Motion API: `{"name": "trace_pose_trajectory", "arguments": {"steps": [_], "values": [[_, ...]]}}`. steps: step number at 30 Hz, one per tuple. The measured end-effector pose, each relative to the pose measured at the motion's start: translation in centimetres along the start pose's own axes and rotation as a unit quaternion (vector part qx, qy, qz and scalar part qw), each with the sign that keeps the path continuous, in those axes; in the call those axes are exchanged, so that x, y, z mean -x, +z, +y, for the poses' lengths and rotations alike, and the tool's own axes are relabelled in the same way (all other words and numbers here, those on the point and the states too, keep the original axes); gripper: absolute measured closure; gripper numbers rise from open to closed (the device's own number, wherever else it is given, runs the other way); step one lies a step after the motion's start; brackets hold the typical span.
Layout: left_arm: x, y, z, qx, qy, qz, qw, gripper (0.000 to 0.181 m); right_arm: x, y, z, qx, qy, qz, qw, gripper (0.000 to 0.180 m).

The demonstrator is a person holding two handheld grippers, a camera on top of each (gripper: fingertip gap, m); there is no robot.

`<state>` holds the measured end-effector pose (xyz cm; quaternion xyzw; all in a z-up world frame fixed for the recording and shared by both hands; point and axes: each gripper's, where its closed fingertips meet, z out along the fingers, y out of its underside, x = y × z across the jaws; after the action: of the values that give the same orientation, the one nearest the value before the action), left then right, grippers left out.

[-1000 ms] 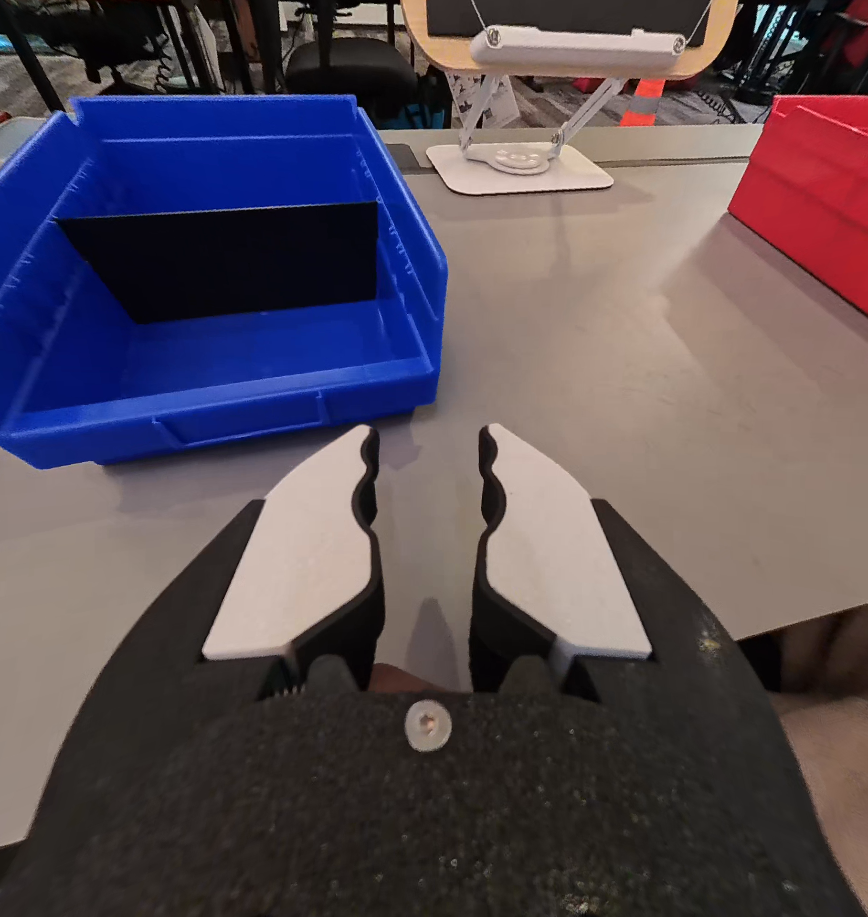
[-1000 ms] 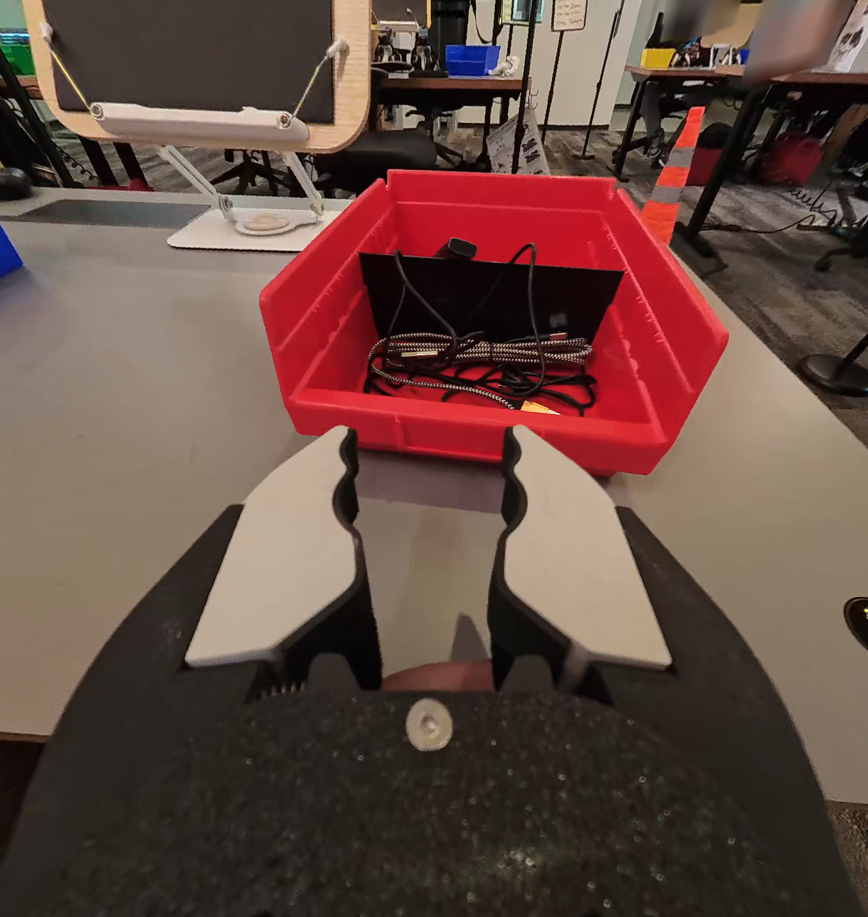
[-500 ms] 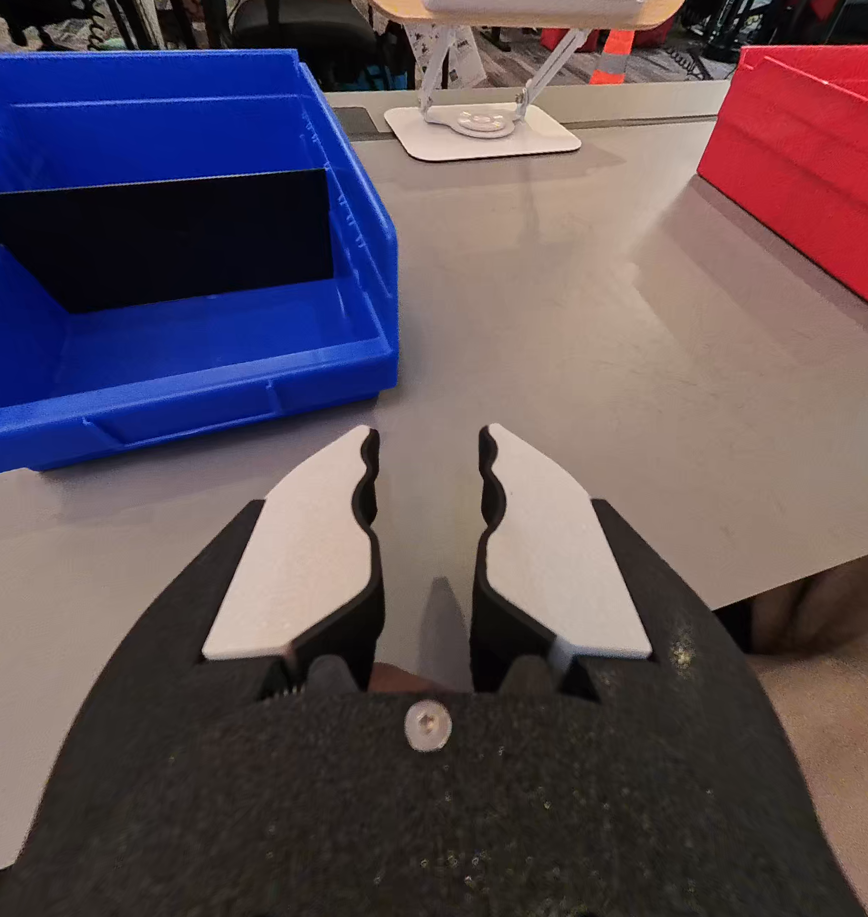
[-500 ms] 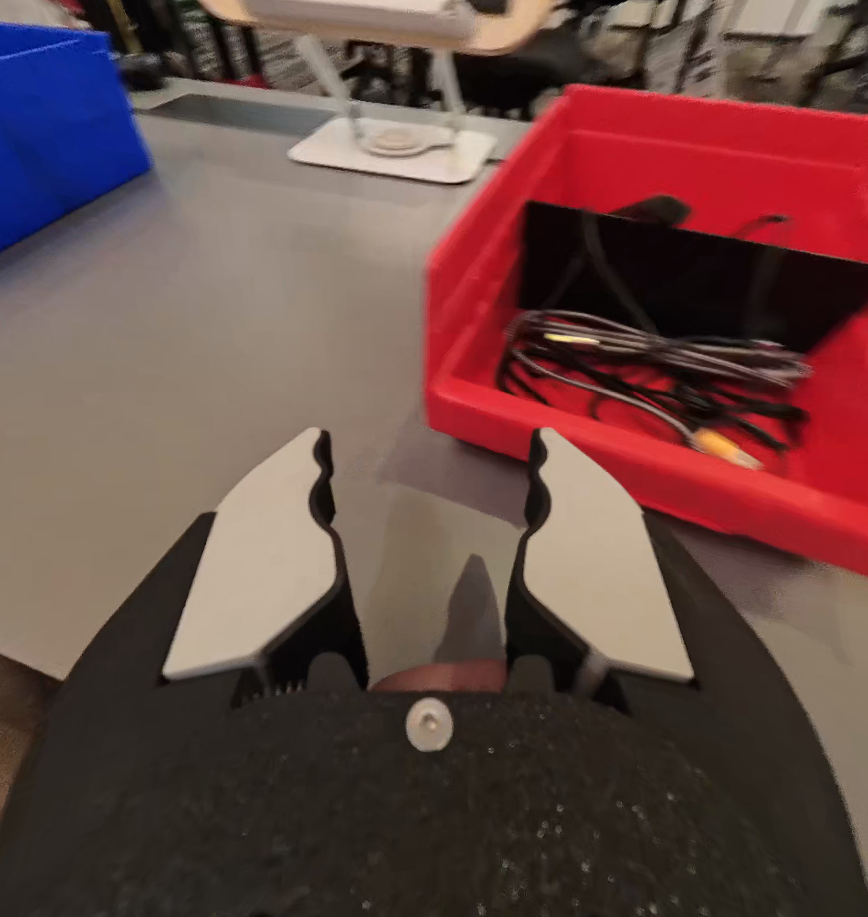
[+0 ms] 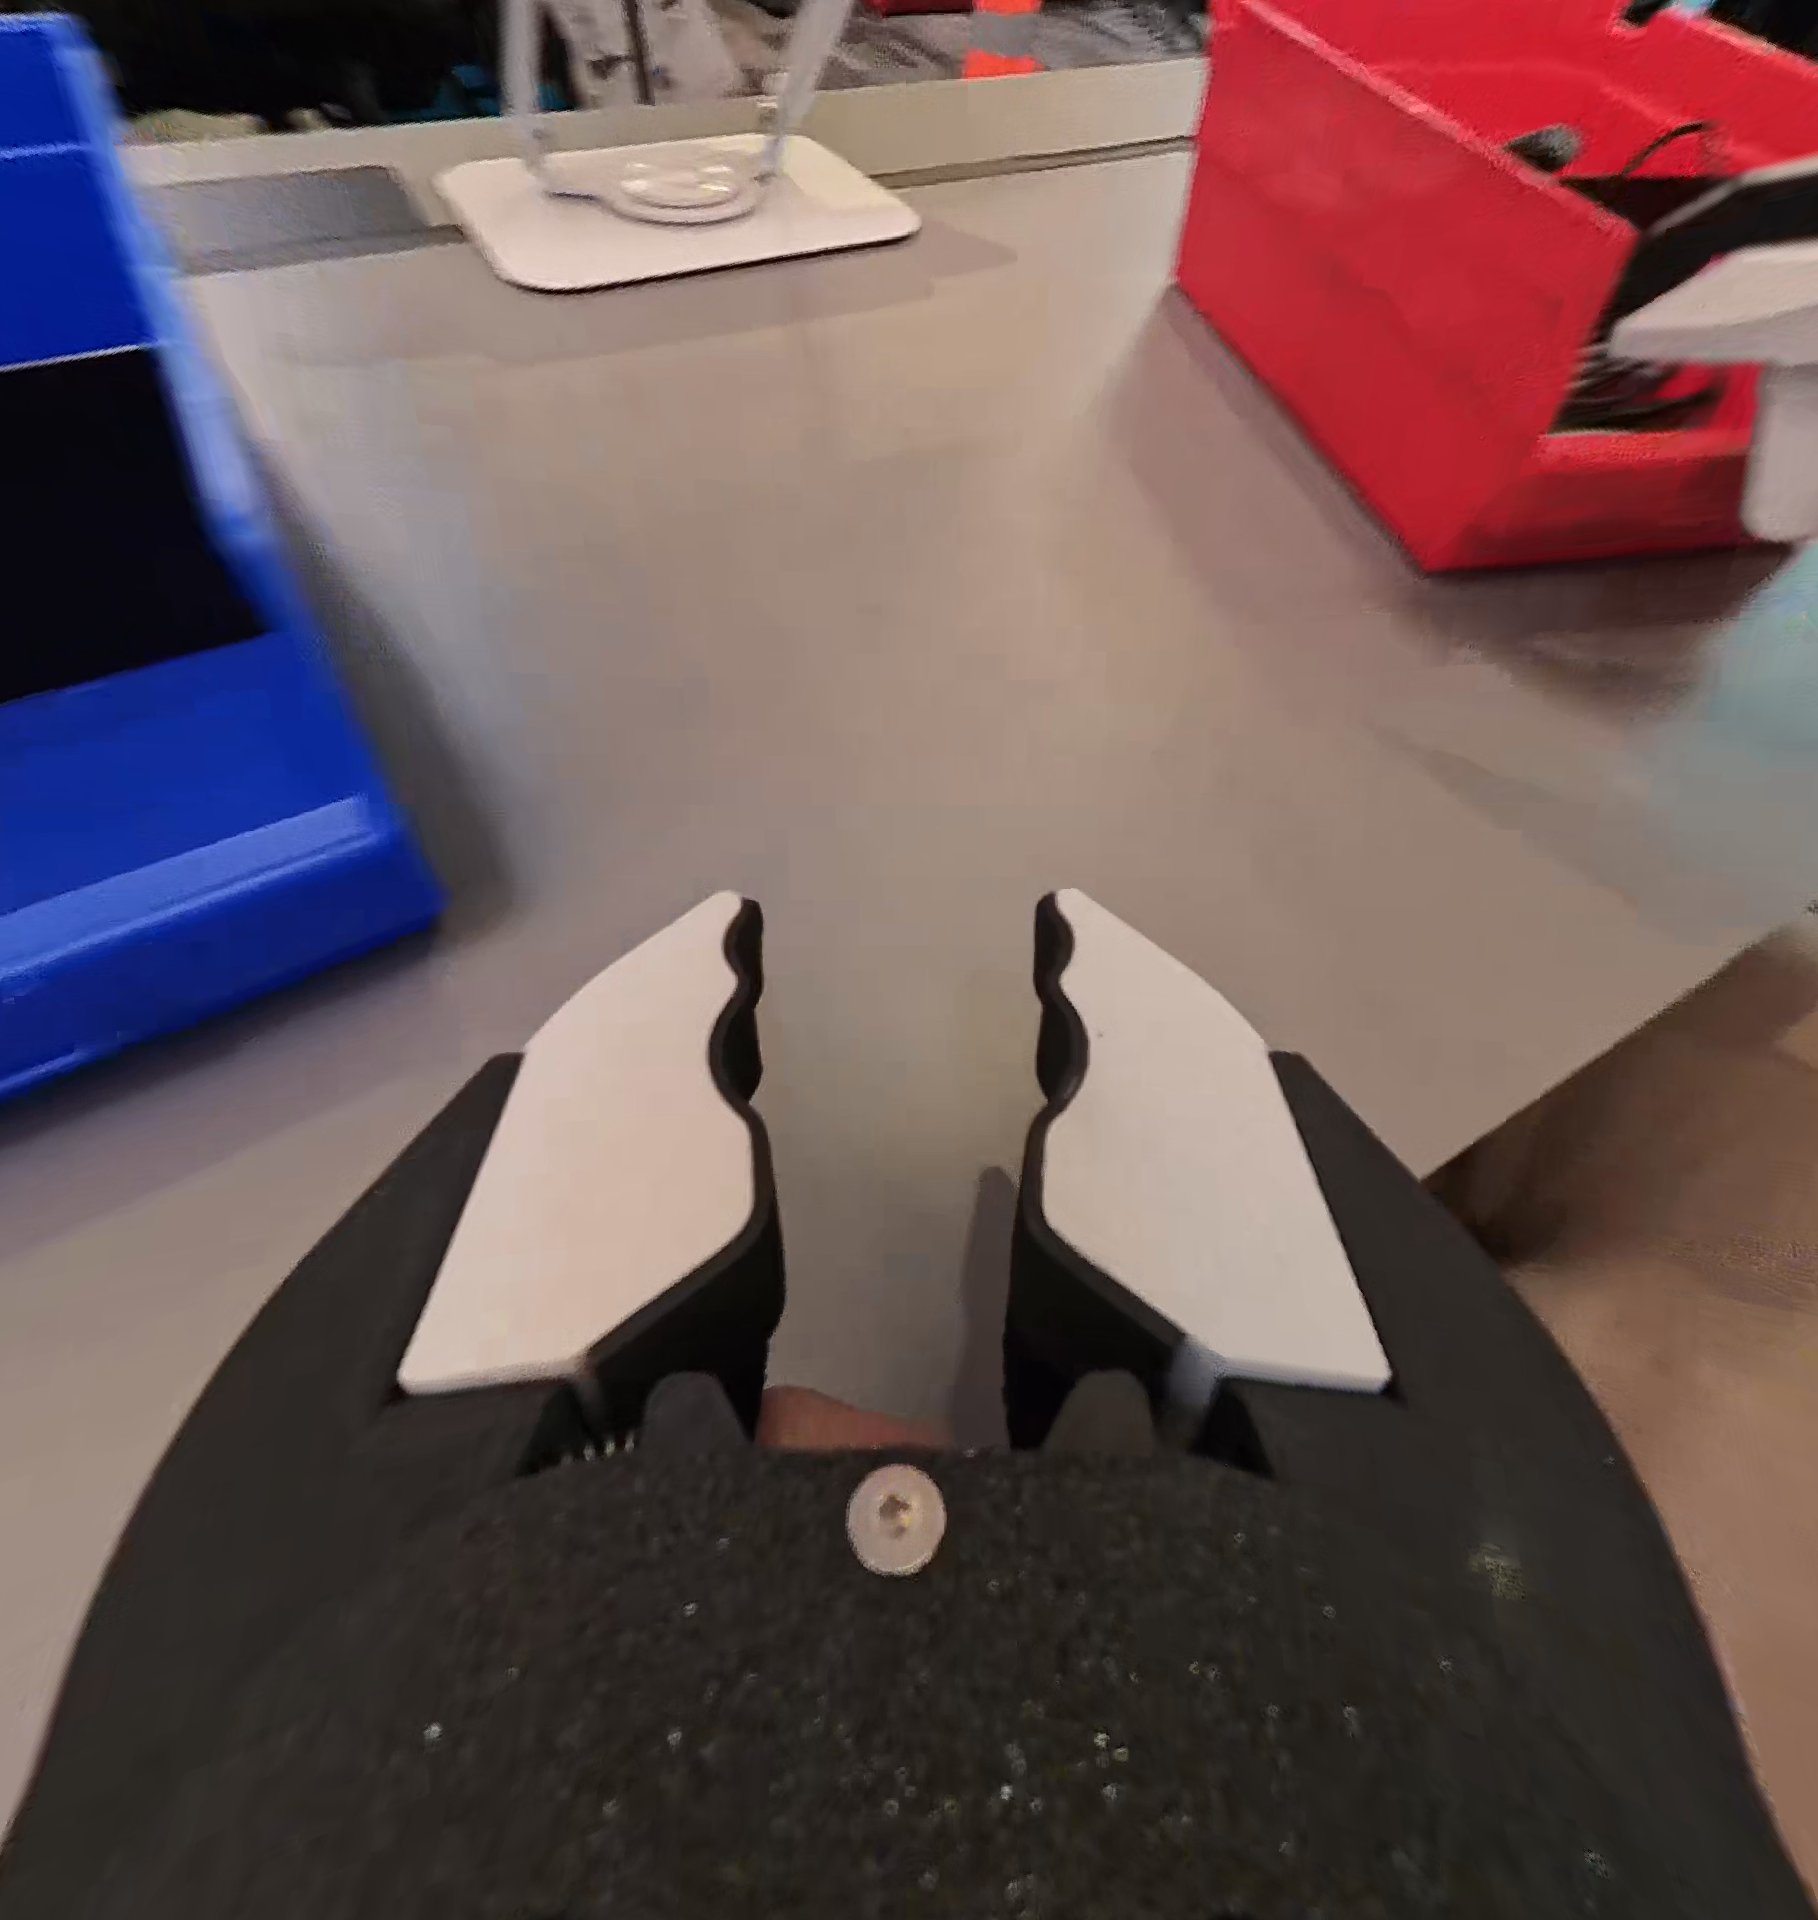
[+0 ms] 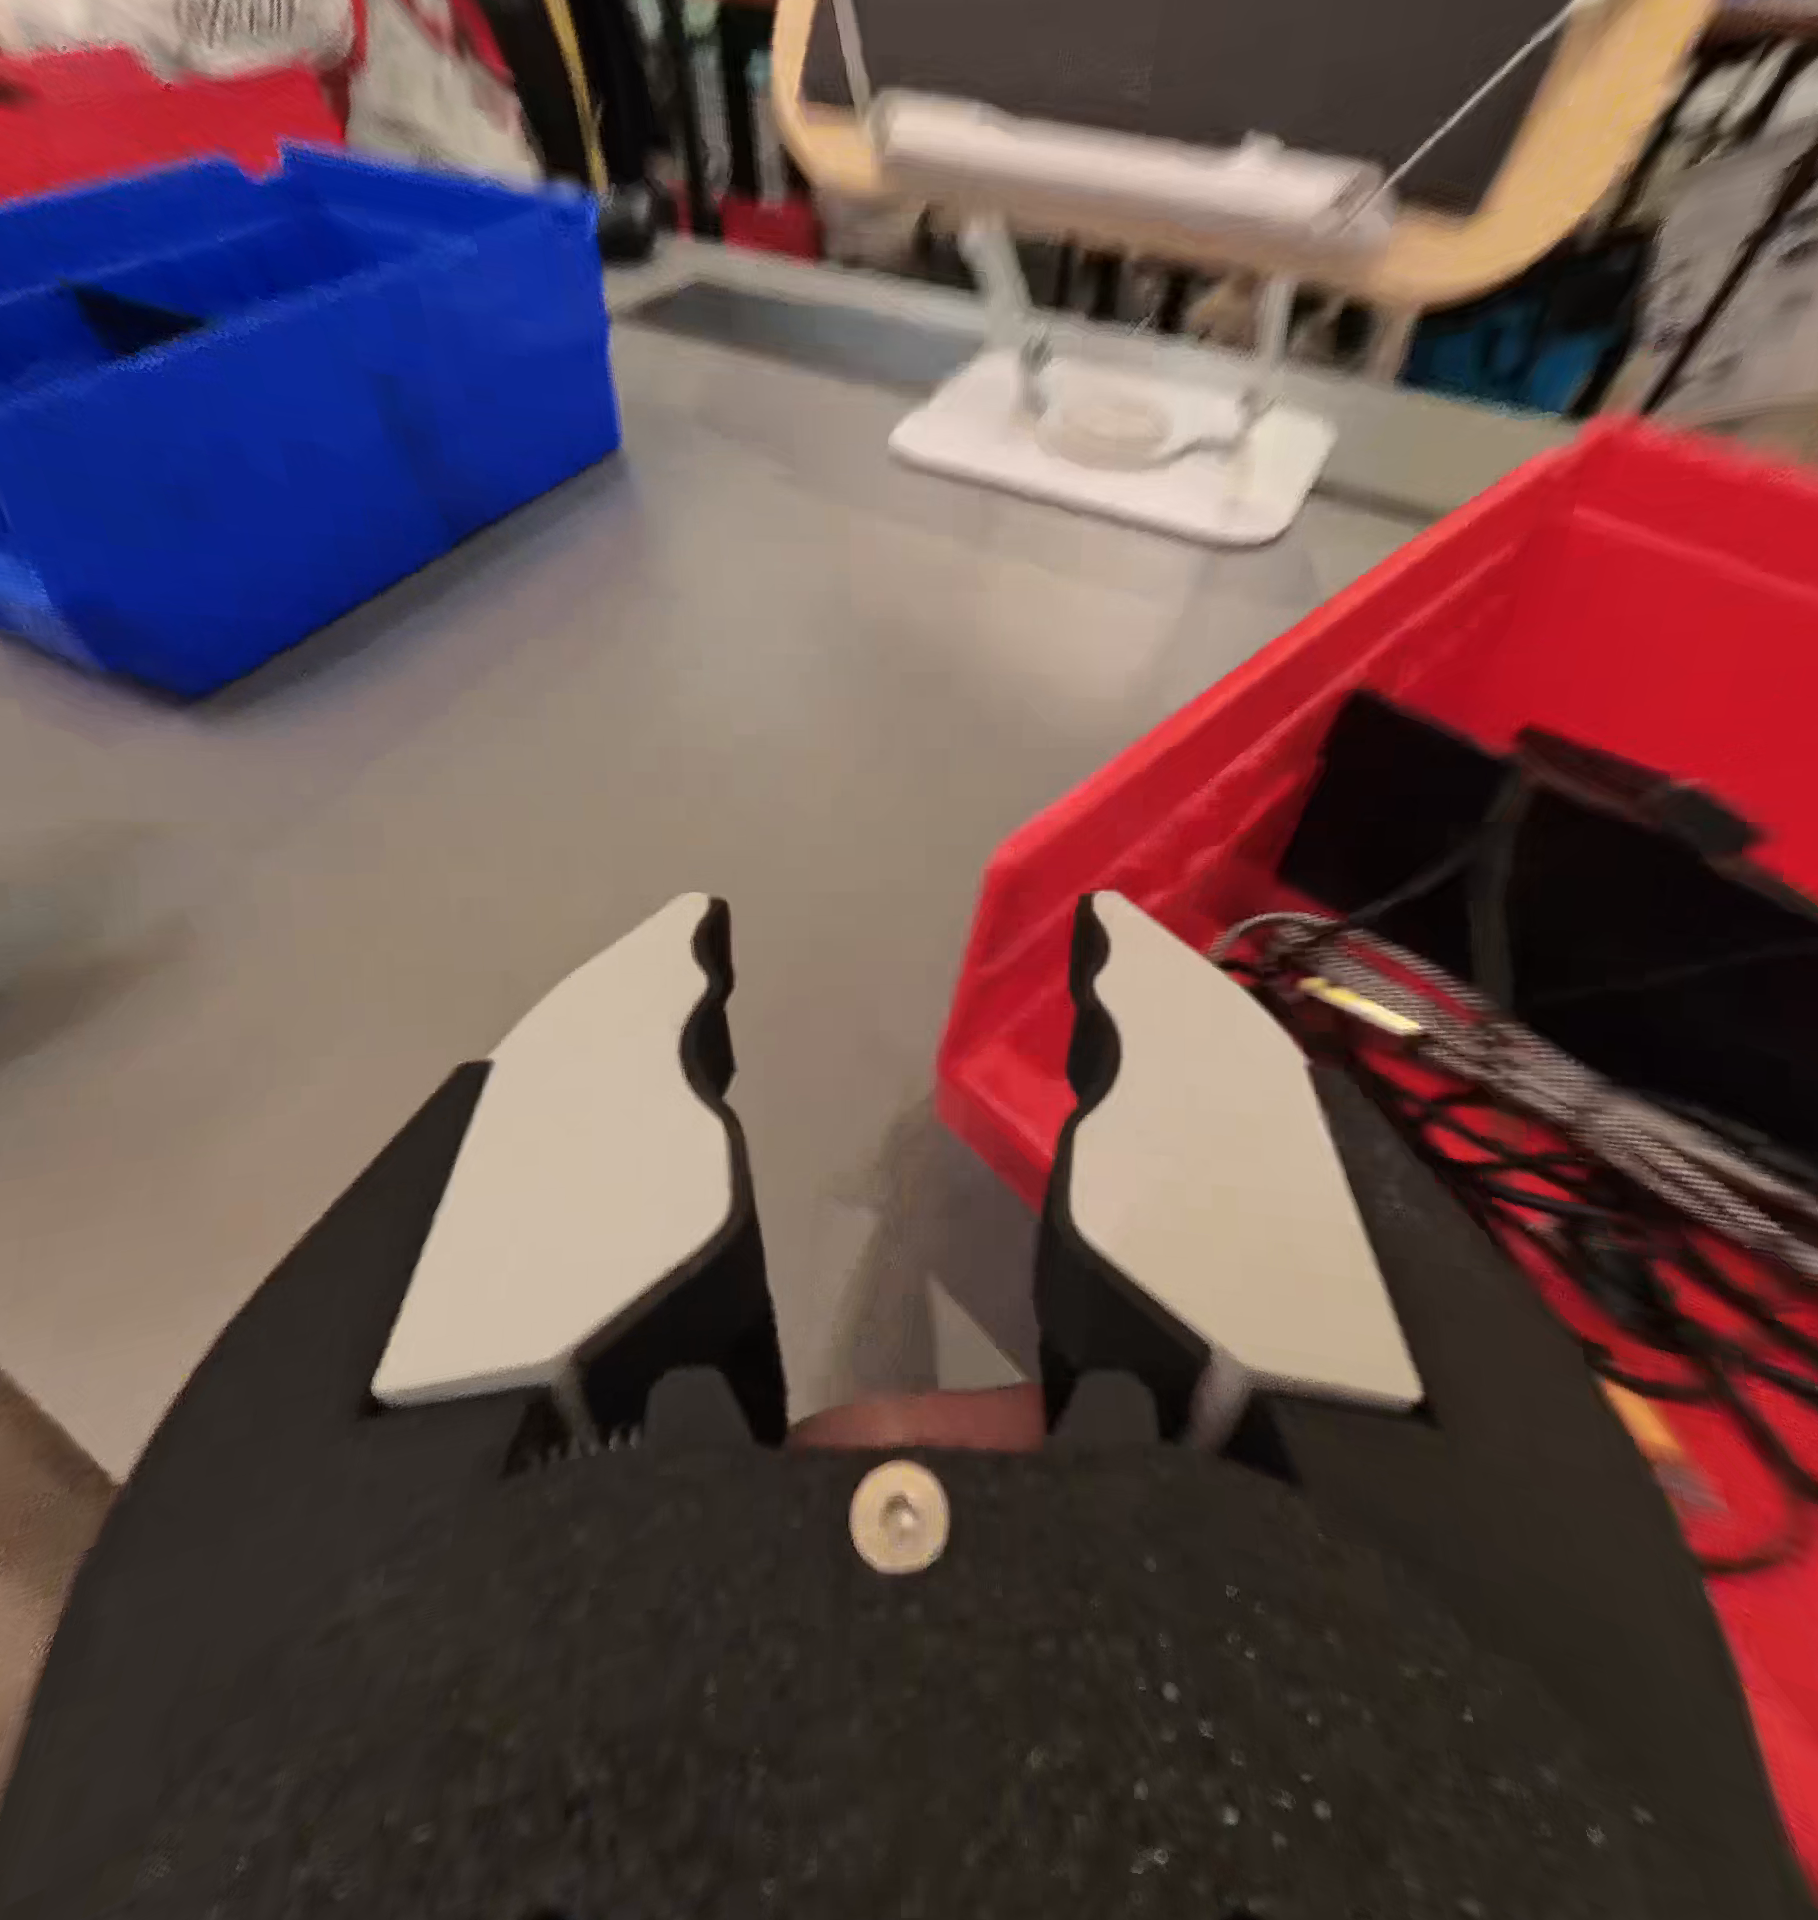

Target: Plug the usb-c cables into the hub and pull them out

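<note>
A tangle of black and braided cables (image 6: 1570, 1122) lies in a red bin (image 6: 1175, 831) at the right, in front of a black divider (image 6: 1653, 935). A dark plug-like piece (image 6: 1632, 790) rests on the divider's top edge; I cannot tell if it is the hub. My right gripper (image 6: 900, 914) is open and empty, over the bin's near left corner. My left gripper (image 5: 889, 909) is open and empty above bare table between the two bins. The red bin (image 5: 1383, 312) and the right gripper's fingers (image 5: 1746, 312) show at the right of the left wrist view.
A blue bin (image 5: 105, 727) with a black divider stands at the left; it also shows in the right wrist view (image 6: 292, 436). A white stand base (image 5: 676, 208) sits at the table's back (image 6: 1113, 447). The grey table (image 5: 832, 571) lies between the bins. Its near edge is close.
Both views swung. The left gripper turned right, so the blue bin slid left and the red bin came in. The right gripper turned left and moved over the red bin's left corner, opening a little.
</note>
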<state>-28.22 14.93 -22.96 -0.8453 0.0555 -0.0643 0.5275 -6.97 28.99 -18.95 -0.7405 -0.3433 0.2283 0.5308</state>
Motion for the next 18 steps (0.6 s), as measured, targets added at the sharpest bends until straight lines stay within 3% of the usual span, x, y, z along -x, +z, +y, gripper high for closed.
{"name": "trace_pose_trajectory", "arguments": {"steps": [2, 4, 6, 11, 15, 18], "values": [[-2.5, 1.9, -0.7, 0.004, -0.002, 0.037, 0.999, 0.133, -3.6, -2.8, -1.3, -0.034, -0.023, 0.114, 0.993, 0.119], [-5.3, 4.3, -2.2, 0.001, -0.008, 0.078, 0.997, 0.134, -8.9, -6.8, -1.7, -0.037, -0.044, 0.287, 0.956, 0.132], [-8.4, 7.0, -4.0, -0.001, 0.011, 0.111, 0.994, 0.134, -11.6, -9.5, -1.3, -0.038, -0.043, 0.354, 0.933, 0.133], [-15.3, 13.5, -8.4, -0.010, 0.071, 0.140, 0.988, 0.135, -15.1, -10.5, 4.1, 0.006, 0.080, 0.362, 0.929, 0.128], [-17.4, 18.1, -9.0, 0.018, 0.032, 0.138, 0.990, 0.139, -16.7, -10.0, 6.0, 0.040, 0.097, 0.367, 0.924, 0.140], [-18.0, 20.0, -8.2, 0.044, 0.027, 0.135, 0.990, 0.163, -16.0, -8.4, 7.3, 0.044, 0.144, 0.315, 0.937, 0.162]]}}
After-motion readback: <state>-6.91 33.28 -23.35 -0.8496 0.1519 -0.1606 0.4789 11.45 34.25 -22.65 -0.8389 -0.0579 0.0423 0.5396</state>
